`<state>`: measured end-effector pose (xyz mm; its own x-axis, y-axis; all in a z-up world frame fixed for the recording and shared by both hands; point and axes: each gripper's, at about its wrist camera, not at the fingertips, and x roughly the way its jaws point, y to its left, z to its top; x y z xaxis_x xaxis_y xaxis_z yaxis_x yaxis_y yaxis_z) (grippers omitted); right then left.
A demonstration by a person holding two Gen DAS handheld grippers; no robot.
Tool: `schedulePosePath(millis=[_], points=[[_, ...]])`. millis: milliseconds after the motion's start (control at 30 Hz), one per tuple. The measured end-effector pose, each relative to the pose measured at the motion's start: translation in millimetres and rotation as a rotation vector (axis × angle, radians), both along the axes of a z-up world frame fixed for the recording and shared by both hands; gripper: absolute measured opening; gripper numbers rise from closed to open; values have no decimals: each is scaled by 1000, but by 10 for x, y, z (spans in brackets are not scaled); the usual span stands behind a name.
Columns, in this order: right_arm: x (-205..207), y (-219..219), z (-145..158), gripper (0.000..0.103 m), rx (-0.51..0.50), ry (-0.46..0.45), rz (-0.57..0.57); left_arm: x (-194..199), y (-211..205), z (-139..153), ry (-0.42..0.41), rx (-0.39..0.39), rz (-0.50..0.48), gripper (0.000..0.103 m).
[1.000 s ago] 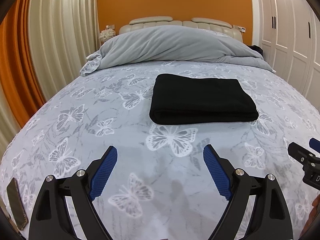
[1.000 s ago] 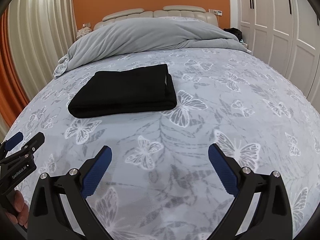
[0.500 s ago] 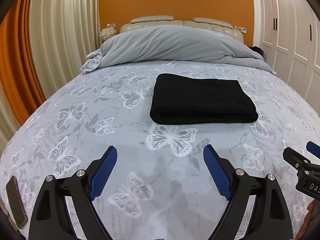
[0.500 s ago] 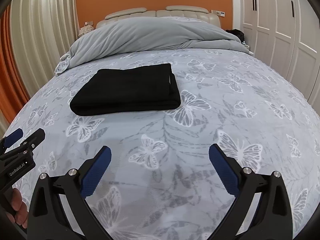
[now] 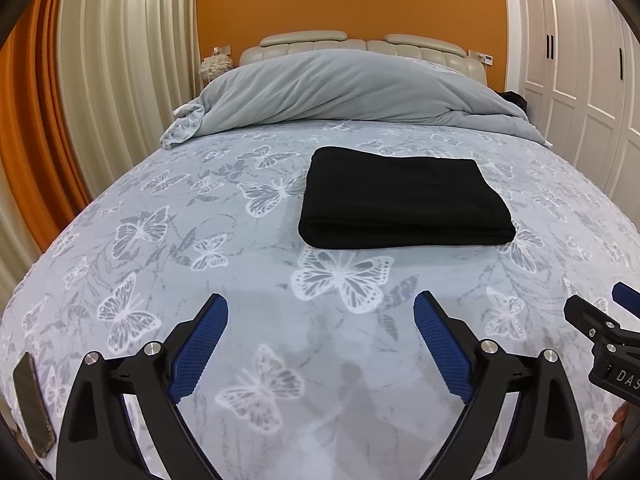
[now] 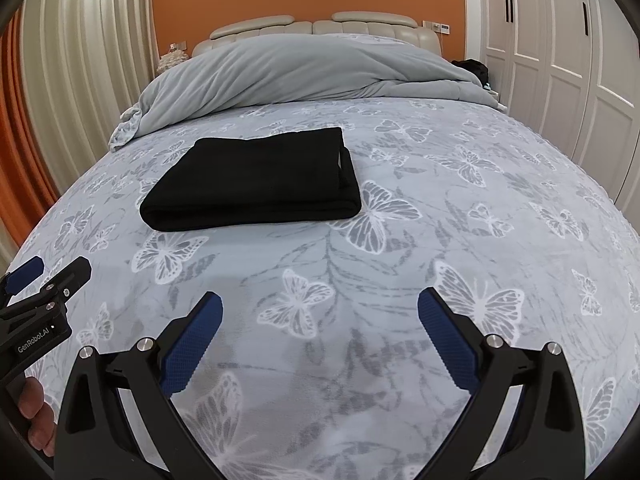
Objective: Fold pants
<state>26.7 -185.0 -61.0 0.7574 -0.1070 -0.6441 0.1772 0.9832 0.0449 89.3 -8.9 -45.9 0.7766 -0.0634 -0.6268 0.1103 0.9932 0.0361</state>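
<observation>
While the folded pants point(image 5: 404, 196) are lying unchanged mid-frame on the bed point(image 5: 200, 240), I'm keeping the left gripper point(image 5: 320, 320) and right gripper point(image 6: 318, 318) wide, empty, edging slightly back; a dark flat object point(image 5: 32, 408) at lower left is sitting half cut off.

The pants point(image 5: 404, 196) at the centre of the left wrist view are plain black, lying on a pale grey-blue bedspread point(image 5: 240, 280) printed with white butterflies and darker grey leaves. At the top of the frame, a plain light grey duvet point(image 5: 344, 88) sits under a cream headboard point(image 5: 360, 42) and an orange wall point(image 5: 348, 4), with cream and orange curtains point(image 5: 100, 80) at left and white wardrobe doors point(image 5: 580, 60) at right. Both the left gripper point(image 5: 321, 322) and the right gripper point(image 6: 320, 322) are black with blue textured pads.
</observation>
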Motion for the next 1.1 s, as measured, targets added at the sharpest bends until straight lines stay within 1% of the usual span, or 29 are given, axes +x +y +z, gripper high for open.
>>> schedulePosePath(millis=[133, 267, 433, 533, 633, 900, 933, 1000, 1067, 1100], points=[[-1, 3, 0, 96, 0, 1, 1, -6, -2, 2, -1, -2, -4, 92], [-2, 11, 2, 96, -3, 1, 2, -25, 8, -7, -9, -32, -1, 92], [-4, 19, 3, 96, -4, 2, 4, -97, -54, 6, -56, 9, -4, 92], [-4, 22, 1, 96, -5, 2, 4, -94, -28, 23, -61, 1, 1, 92], [-4, 25, -1, 96, -7, 2, 3, -72, -2, 26, -53, -9, 4, 92], [-1, 17, -7, 96, -13, 4, 7, -50, 12, -2, -45, 1, 0, 92], [-3, 17, -7, 96, -11, 4, 5, -41, 8, -12, -39, 7, 0, 92], [-6, 6, -9, 96, -10, 4, 7, -5, 21, -40, -7, -8, -14, 92], [-8, -5, -9, 96, -12, 3, 8, 0, 30, -57, -1, -19, -10, 92], [-5, -8, -10, 96, -11, 4, 9, 3, 32, -61, 0, -13, -3, 92]])
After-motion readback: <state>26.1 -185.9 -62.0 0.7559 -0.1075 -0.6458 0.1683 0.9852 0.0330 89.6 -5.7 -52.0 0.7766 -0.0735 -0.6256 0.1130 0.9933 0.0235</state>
